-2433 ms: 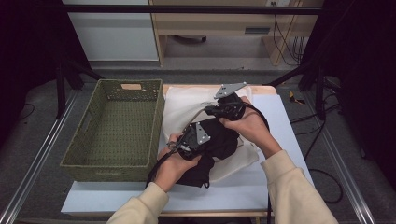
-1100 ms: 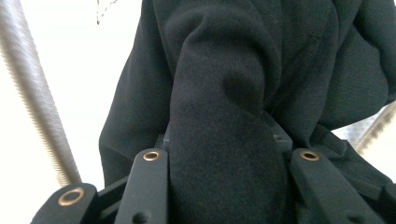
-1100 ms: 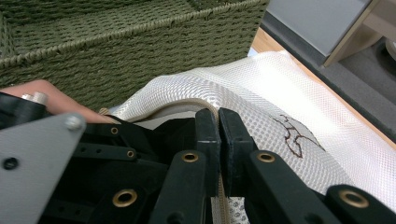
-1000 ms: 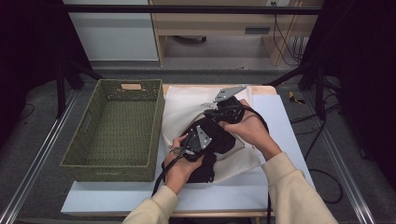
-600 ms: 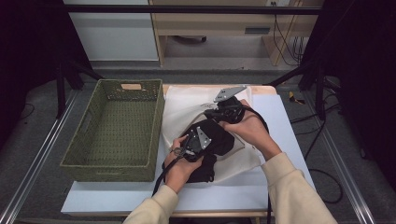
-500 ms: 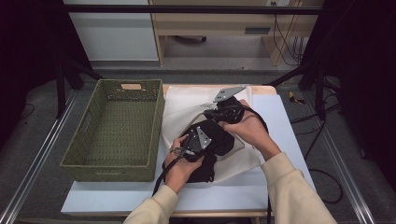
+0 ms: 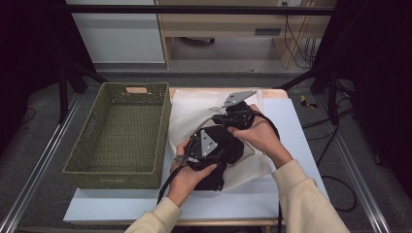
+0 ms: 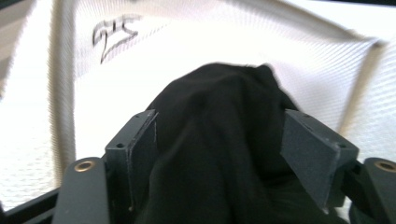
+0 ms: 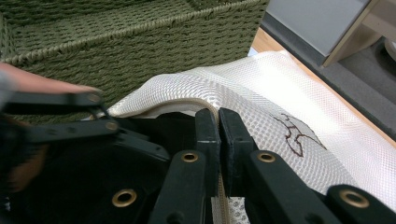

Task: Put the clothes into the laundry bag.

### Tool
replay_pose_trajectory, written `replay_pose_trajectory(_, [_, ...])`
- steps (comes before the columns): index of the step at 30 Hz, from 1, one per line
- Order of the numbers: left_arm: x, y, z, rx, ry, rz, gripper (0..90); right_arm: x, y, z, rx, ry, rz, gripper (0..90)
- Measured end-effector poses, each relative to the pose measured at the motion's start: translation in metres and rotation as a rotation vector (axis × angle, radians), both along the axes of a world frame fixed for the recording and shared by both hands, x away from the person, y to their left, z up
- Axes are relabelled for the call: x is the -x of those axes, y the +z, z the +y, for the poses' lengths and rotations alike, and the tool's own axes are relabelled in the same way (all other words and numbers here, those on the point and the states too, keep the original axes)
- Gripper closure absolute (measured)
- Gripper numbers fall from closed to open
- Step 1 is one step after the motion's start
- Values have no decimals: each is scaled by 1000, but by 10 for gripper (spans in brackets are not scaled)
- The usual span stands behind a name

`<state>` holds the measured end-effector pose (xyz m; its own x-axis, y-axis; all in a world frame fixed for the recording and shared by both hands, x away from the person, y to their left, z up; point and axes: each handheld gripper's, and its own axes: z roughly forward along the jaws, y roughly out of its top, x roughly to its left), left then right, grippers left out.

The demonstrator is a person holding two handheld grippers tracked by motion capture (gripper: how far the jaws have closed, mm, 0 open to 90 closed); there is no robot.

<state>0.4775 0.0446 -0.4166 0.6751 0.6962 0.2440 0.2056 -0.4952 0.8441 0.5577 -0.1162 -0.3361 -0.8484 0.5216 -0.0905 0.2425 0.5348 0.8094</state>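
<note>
Keep right gripper (image 9: 218, 122) clamped on bag (image 9: 261, 100) rim at 12 (don't slack); left gripper (image 8: 219, 140), jaws just opening around black cloth (image 8: 219, 154), should push deeper.

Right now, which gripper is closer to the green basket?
Left. The left gripper sits over the black cloth, just beside the green basket. The right gripper, pinching the white mesh bag, is farther off.

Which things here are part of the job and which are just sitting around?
In use:
- black cloth garment
- white mesh laundry bag
- left gripper
- right gripper

Lying about:
- green woven basket
- pale blue table
</note>
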Motion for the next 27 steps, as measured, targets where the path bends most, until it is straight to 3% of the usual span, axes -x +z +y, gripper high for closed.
replay_pose_trajectory(5, [13,13,9,57,-21,12,262,3,-1,0,-13,-2,-3,873])
replay_pose_trajectory(14, [30,23,19,70,-51,22,247,11,-6,1,-11,-17,-27,873])
replay_pose_trajectory(19, [38,25,23,118,-67,35,237,18,-9,0,-13,-32,-55,873])
replay_pose_trajectory(27, [45,29,26,107,-67,44,229,27,-14,-2,-36,-56,-76,873])
